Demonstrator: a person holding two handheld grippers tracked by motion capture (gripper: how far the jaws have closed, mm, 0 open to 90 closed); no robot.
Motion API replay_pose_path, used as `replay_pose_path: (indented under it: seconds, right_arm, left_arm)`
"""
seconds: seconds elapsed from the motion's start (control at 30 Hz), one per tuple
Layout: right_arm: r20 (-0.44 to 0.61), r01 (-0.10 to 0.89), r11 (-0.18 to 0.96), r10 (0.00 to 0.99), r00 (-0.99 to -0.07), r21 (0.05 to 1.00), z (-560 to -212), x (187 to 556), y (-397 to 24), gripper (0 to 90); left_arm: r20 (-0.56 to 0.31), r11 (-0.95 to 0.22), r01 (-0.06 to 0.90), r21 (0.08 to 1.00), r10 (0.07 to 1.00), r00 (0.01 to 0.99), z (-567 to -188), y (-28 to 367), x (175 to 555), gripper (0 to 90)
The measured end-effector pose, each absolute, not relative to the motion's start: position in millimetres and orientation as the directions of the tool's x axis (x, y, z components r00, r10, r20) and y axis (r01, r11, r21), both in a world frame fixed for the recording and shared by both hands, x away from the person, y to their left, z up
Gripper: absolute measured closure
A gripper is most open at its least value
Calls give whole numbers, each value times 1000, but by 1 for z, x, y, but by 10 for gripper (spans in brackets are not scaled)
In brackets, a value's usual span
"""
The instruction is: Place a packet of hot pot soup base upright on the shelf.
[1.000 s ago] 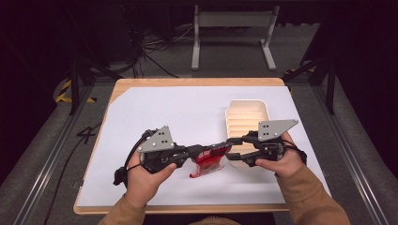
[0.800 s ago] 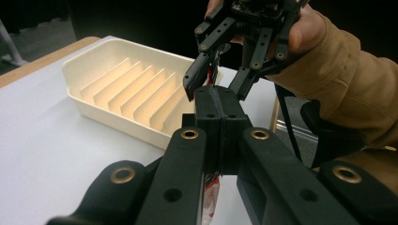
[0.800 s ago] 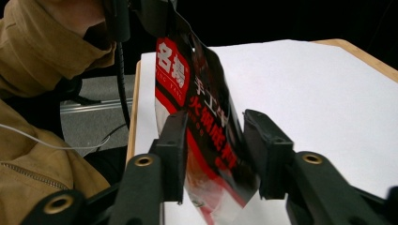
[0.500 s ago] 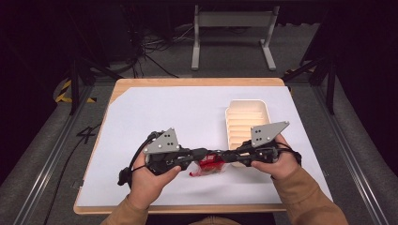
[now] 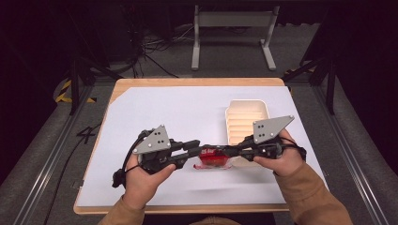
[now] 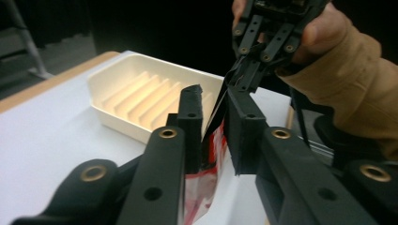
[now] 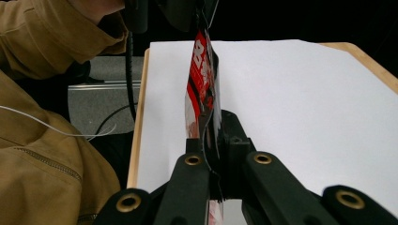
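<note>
A red and clear plastic packet [image 5: 213, 158] hangs between my two grippers above the white sheet, near the table's front. My right gripper [image 5: 227, 151] is shut on its right edge; in the right gripper view the packet [image 7: 202, 70] stands on edge out of the closed jaws [image 7: 211, 126]. My left gripper [image 5: 197, 149] meets the packet's left end. In the left gripper view its jaws [image 6: 213, 93] stand a little apart, with the packet's edge [image 6: 211, 150] in the gap against the left jaw. The right gripper [image 6: 256, 51] shows beyond, holding the packet's far end.
A cream ribbed tray [image 5: 246, 110] lies on the white sheet [image 5: 178, 112] just behind the right gripper, also seen as the tray [image 6: 117, 70] in the left gripper view. A grey metal stand [image 5: 232, 33] is on the floor beyond the table.
Both grippers have come toward the front edge with the packet. The packet, hanging loose and tall a second ago, now sits drawn out short between the jaws.
</note>
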State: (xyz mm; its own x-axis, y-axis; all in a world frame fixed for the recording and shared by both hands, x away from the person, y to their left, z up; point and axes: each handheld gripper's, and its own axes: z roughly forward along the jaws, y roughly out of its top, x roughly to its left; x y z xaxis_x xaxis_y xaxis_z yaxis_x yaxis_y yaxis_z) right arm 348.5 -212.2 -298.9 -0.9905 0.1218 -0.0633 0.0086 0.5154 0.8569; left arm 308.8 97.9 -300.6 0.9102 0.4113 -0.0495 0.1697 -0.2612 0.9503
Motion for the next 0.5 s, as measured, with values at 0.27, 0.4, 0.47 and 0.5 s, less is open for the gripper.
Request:
replay_pose_path:
  seconds: [0.27, 0.4, 0.47, 0.5]
  right_arm:
    - [-103, -11, 529, 146, -984, 849, -282, 354, -220, 896]
    - [-117, -11, 521, 171, -978, 853, -274, 358, -228, 895]
    - [-127, -14, 524, 180, -975, 852, -271, 361, -232, 895]
    - [-129, -14, 524, 184, -974, 852, -269, 362, -233, 895]
  left_arm:
    - [-50, -224, 167, 960, 450, 892, -296, 113, 310, 668]
    - [-56, -210, 174, 962, 473, 879, -297, 117, 311, 655]
    - [-60, -210, 180, 961, 477, 877, -297, 119, 312, 655]
    - [-48, -216, 171, 961, 482, 875, -297, 120, 313, 655]
